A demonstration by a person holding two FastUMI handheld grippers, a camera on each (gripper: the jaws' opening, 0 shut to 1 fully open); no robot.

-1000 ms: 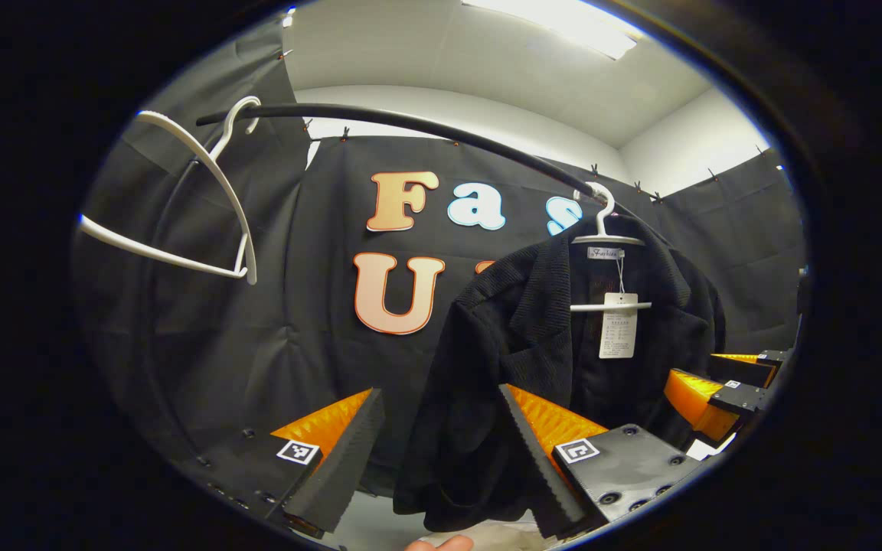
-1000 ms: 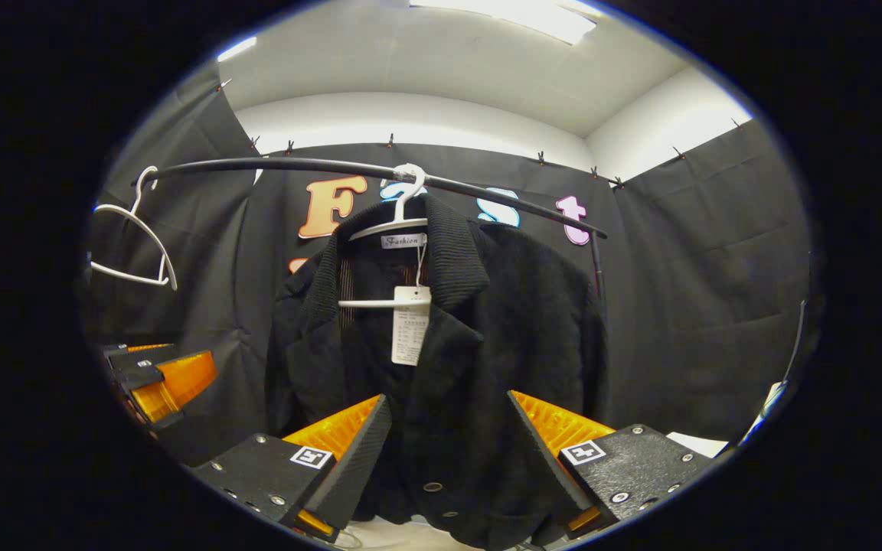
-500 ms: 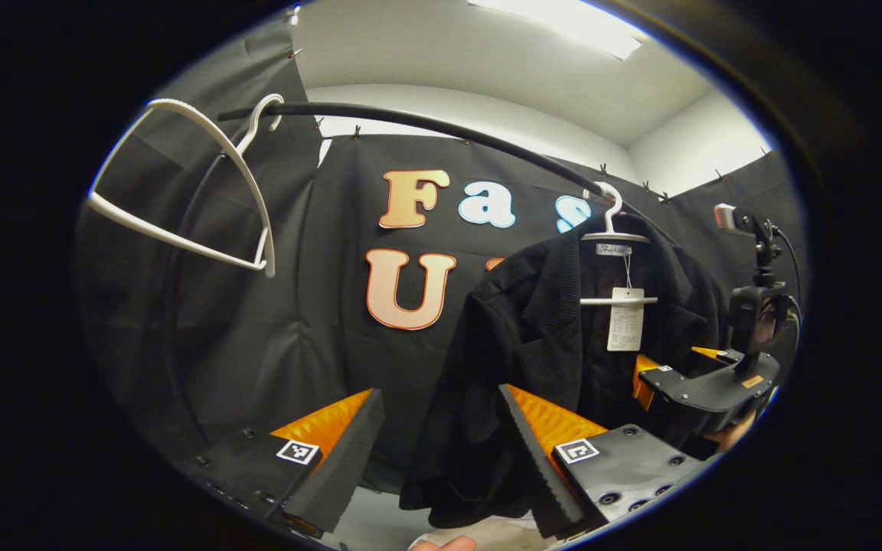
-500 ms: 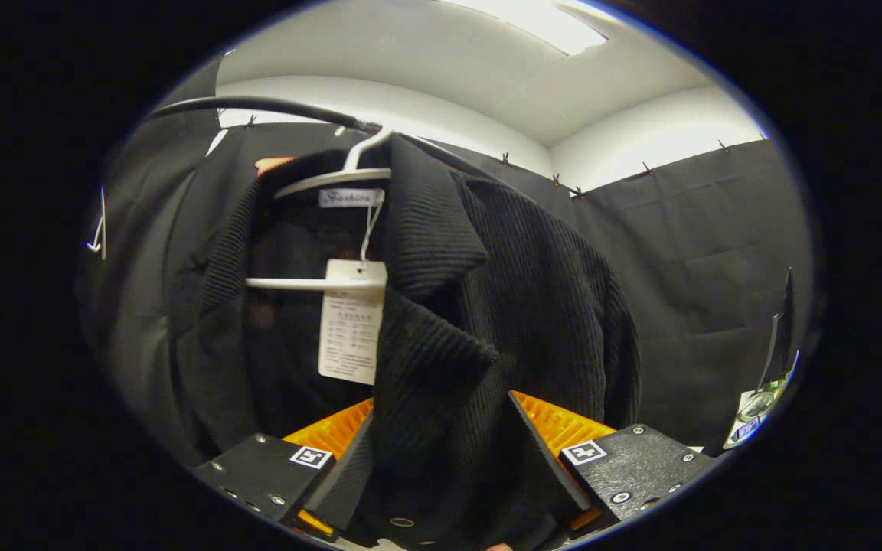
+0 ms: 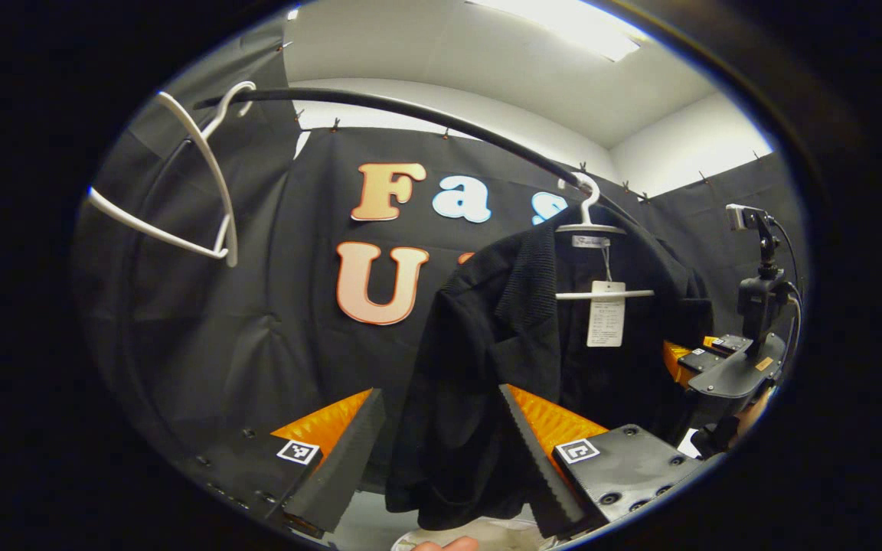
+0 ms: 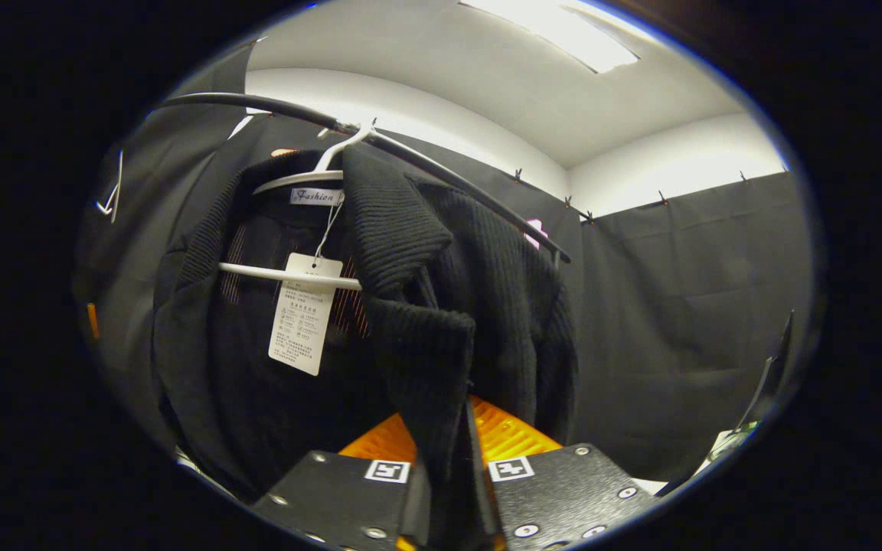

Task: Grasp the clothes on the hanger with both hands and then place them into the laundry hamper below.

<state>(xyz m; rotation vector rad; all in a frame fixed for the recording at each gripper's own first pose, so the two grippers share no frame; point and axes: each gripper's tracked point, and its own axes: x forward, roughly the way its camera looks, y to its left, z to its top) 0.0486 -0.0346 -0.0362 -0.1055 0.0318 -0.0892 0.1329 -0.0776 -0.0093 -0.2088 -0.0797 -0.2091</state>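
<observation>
A black ribbed jacket (image 5: 502,360) hangs on a white hanger (image 5: 590,228) from the black rail (image 5: 410,115), with a paper tag (image 5: 604,321) at its collar. My left gripper (image 5: 441,448) is open low in front of the jacket's left side, whose sleeve shows between and beyond its fingers; I cannot tell if it touches. In the right gripper view, the jacket (image 6: 502,306) is close, on its hanger (image 6: 295,180). My right gripper (image 6: 452,478) is shut on the jacket's front lapel edge. The right gripper (image 5: 717,367) also shows at the jacket's far side.
An empty white hanger (image 5: 207,176) hangs at the rail's left end. Black cloth walls enclose the booth. A pale surface (image 5: 487,532) and a fingertip (image 5: 441,545) show under the jacket's hem. The rail (image 6: 441,164) slopes down to the right above the jacket.
My right gripper moved in close to the jacket and shut on its front edge. My left gripper stayed open, and its view has shifted only slightly.
</observation>
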